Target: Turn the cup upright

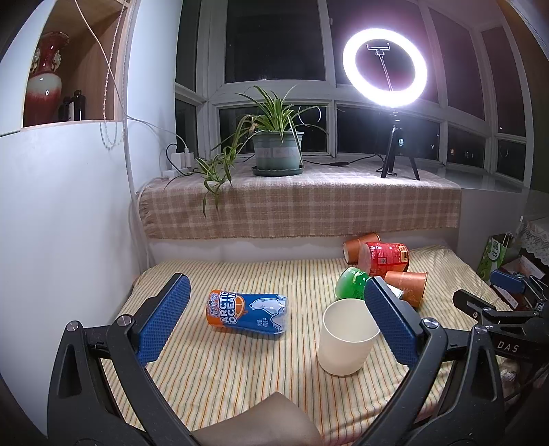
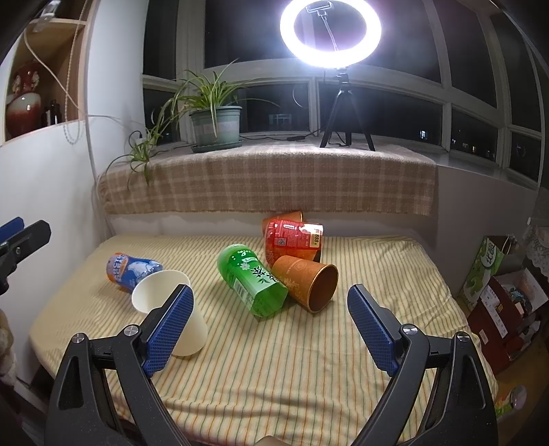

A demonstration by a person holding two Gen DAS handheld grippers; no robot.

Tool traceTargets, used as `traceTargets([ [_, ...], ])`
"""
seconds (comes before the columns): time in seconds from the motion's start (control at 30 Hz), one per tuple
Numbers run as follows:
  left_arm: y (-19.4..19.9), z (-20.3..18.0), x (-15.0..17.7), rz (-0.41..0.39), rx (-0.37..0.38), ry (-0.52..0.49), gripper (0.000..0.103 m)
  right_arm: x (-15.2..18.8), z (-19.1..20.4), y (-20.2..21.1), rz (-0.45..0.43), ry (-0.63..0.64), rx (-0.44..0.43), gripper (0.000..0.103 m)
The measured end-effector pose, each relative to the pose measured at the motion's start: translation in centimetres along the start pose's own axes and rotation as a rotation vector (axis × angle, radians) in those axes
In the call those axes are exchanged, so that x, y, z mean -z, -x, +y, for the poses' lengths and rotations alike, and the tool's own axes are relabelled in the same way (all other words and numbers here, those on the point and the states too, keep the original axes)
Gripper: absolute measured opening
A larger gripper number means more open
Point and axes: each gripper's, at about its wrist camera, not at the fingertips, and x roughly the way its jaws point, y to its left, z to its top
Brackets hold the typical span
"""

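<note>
A white paper cup (image 1: 346, 336) stands upright on the striped cloth, mouth up; it also shows in the right wrist view (image 2: 164, 291), partly behind the right gripper's left finger. An orange paper cup (image 2: 308, 283) lies on its side, mouth toward me, next to a green cup (image 2: 252, 283) also on its side; it shows in the left wrist view too (image 1: 410, 286). My left gripper (image 1: 276, 320) is open and empty, the white cup just inside its right finger. My right gripper (image 2: 271, 326) is open and empty, in front of the green and orange cups.
A blue and orange Arctic Ocean cup (image 1: 247, 312) lies on its side at the left. A red cup (image 2: 291, 236) and another orange cup lie at the back. A plaid-covered ledge (image 2: 267, 182) holds a potted plant (image 2: 214, 123) and a ring light (image 2: 331, 32). Boxes (image 2: 497, 295) stand right of the table.
</note>
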Motion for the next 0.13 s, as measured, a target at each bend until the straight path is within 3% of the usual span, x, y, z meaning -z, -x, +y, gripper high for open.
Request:
traceTargets([
  [0.13, -0.01, -0.01, 0.00, 0.002, -0.001, 0.001, 0.103, 0.03, 0.07, -0.06, 0.001, -0.001, -0.002, 0.091],
])
